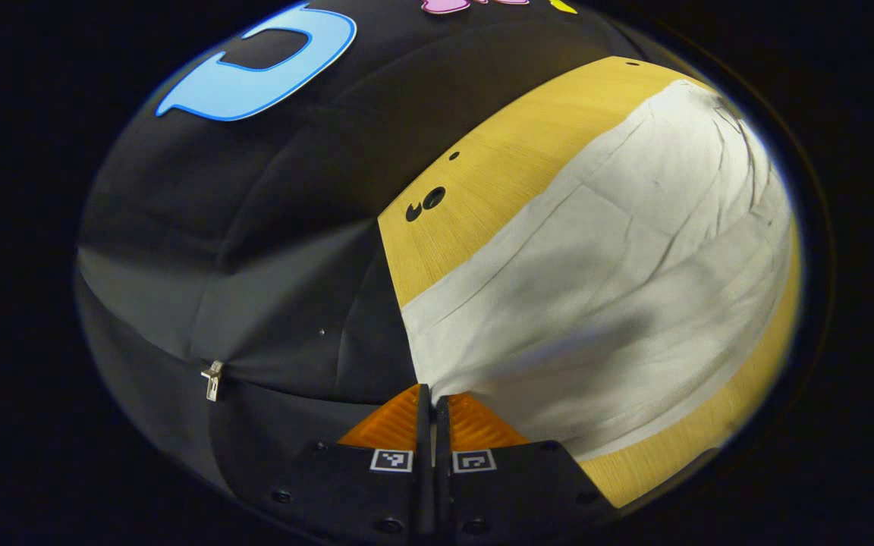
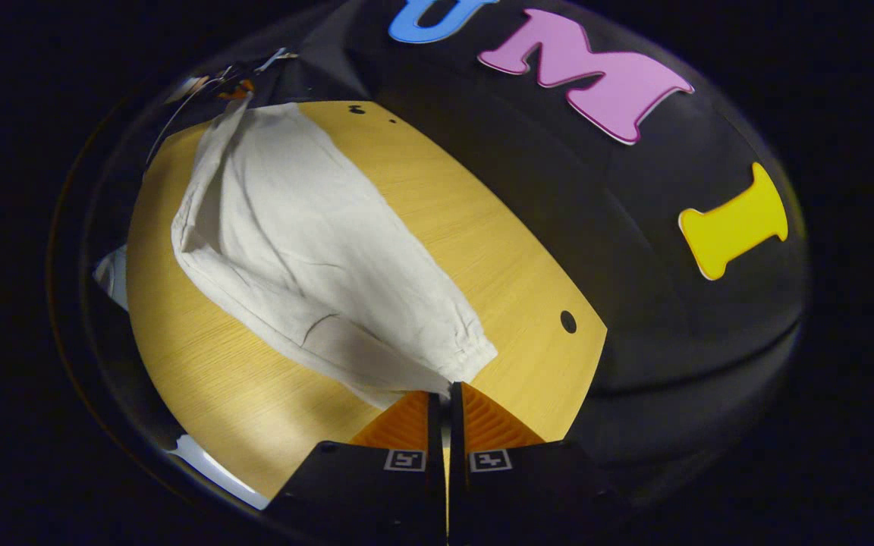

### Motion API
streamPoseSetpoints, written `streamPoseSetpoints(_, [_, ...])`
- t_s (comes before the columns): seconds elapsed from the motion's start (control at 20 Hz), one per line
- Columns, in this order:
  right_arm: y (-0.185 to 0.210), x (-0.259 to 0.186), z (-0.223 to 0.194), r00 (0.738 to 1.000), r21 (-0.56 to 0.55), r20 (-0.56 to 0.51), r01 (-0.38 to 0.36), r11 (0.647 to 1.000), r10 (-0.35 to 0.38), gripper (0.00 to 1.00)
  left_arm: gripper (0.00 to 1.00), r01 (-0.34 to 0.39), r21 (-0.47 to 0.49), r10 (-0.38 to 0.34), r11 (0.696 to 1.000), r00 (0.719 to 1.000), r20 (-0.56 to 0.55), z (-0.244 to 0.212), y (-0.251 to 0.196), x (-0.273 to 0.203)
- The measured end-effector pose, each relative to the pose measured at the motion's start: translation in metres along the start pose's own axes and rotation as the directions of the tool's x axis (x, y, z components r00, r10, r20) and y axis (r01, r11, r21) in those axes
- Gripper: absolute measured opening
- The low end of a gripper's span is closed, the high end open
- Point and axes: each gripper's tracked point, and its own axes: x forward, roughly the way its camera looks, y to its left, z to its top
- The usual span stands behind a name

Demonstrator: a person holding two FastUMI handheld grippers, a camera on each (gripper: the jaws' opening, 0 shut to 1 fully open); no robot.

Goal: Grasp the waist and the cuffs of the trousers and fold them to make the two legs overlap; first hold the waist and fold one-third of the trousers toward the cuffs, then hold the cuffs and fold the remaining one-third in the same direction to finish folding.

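Trousers (image 2: 315, 250) pinched between both tools

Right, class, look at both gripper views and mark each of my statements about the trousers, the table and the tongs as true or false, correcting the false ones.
1. The trousers are pale, off-white cloth. True.
2. The table has a glass top. False: it is yellow wood grain.
3. The right tongs have their fingers close together at the gathered cuff. True.
4. The trousers lie rolled into a tight ball. False: they are spread long across the table.
5. The left tongs are spread wide open. False: the fingers are nearly touching, at the edge of the cloth.
6. The tabletop has dark round holes. True.
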Motion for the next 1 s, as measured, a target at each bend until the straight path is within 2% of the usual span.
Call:
streamPoseSetpoints(0.05, [-0.019, 0.029, 0.001, 0.999, 0.022, -0.026, 0.021, 1.0, -0.021, 0.06, 0.05, -0.009, -0.015, 0.009, 1.0, 1.0, -0.006, 0.007, 0.008, 0.011])
streamPoseSetpoints(0.2, [-0.021, 0.073, -0.011, 0.996, -0.003, -0.084, 0.02, 1.0, -0.021, 0.06, 0.05, -0.029, -0.005, 0.029, 1.0, 1.0, -0.007, 0.022, 0.021, 0.028])
streamPoseSetpoints(0.25, [-0.02, 0.084, -0.011, 0.996, -0.017, -0.092, 0.017, 1.0, -0.018, 0.06, 0.1, -0.029, -0.01, 0.029, 1.0, 1.0, -0.004, 0.028, 0.023, 0.035])
streamPoseSetpoints(0.3, [-0.018, 0.094, -0.013, 0.995, -0.031, -0.102, 0.014, 0.999, -0.017, 0.06, 0.05, -0.028, -0.021, 0.028, 0.999, 1.0, -0.004, 0.033, 0.023, 0.041])
streamPoseSetpoints(0.4, [-0.018, 0.113, -0.018, 0.992, -0.035, -0.128, 0.015, 0.999, -0.019, 0.06, 0.05, -0.023, -0.023, 0.023, 0.999, 1.0, -0.02, 0.038, 0.019, 0.058])
streamPoseSetpoints(0.7, [-0.029, 0.146, -0.03, 0.979, 0.061, -0.199, 0.045, 0.997, -0.032, 0.07, 0.05, -0.013, -0.014, 0.012, 1.0, 0.998, -0.069, 0.028, 0.001, 0.093])
streamPoseSetpoints(0.75, [-0.032, 0.147, -0.032, 0.976, 0.077, -0.214, 0.059, 0.995, -0.041, 0.12, 0.1, -0.02, -0.01, 0.019, 1.0, 0.997, -0.079, 0.026, 0.003, 0.097])
streamPoseSetpoints(0.8, [-0.038, 0.148, -0.035, 0.973, 0.089, -0.224, 0.082, 0.993, -0.06, 0.23, 0.05, -0.03, -0.007, 0.029, 1.0, 0.996, -0.083, 0.024, 0.004, 0.099])
streamPoseSetpoints(0.9, [-0.046, 0.145, -0.035, 0.97, 0.129, -0.226, 0.116, 0.985, -0.085, 0.41, 0.05, -0.046, -0.004, 0.045, 0.999, 0.995, -0.088, 0.022, 0.006, 0.1])
streamPoseSetpoints(0.95, [-0.05, 0.142, -0.035, 0.97, 0.152, -0.223, 0.134, 0.979, -0.098, 0.45, 0.05, -0.055, -0.004, 0.054, 0.998, 0.995, -0.086, 0.024, 0.007, 0.1])
streamPoseSetpoints(1.0, [-0.054, 0.138, -0.033, 0.972, 0.172, -0.211, 0.142, 0.975, -0.105, 0.53, 0.06, -0.048, -0.017, 0.047, 0.999, 0.996, -0.081, 0.024, 0.005, 0.096])
